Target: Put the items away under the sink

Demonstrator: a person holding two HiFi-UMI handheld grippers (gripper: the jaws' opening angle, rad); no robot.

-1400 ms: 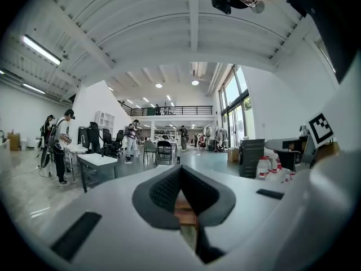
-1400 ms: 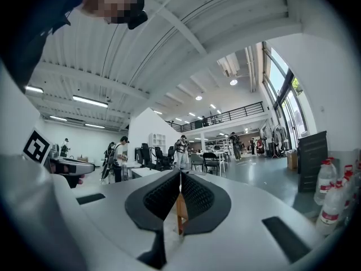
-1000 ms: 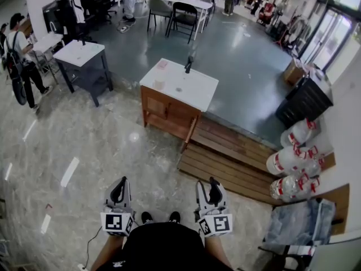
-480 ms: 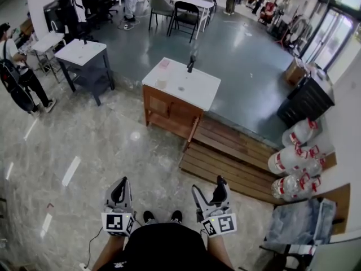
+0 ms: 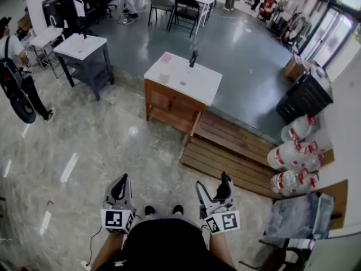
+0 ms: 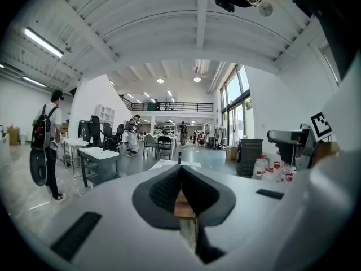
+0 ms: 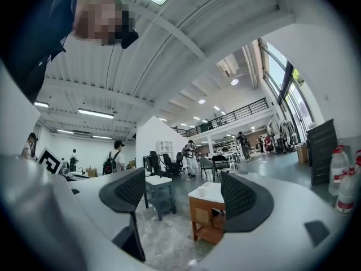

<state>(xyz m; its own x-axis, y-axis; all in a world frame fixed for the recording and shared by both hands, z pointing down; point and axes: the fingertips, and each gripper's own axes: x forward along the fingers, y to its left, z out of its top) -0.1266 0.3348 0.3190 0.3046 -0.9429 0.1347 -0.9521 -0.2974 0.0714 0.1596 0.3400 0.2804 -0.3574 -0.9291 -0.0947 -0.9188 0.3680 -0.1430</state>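
The sink cabinet is wooden with a white top and a black faucet, and stands a few steps ahead on the floor. A small cup and a pink item lie on its top. Low in the head view, my left gripper is shut with nothing in it. My right gripper beside it is open and empty. In the right gripper view the cabinet shows between the pads, with the cup on top. In the left gripper view the cabinet peeks through below the shut pads.
A wooden slat platform lies right of the cabinet. Several water jugs and a black bin stand by the right wall. A dark table with a white top is at the left, and a person with a backpack stands beyond it.
My right gripper's jaws have spread wider and it has shifted slightly right. The cabinet has come a little nearer. The person at the left has stepped along the floor.
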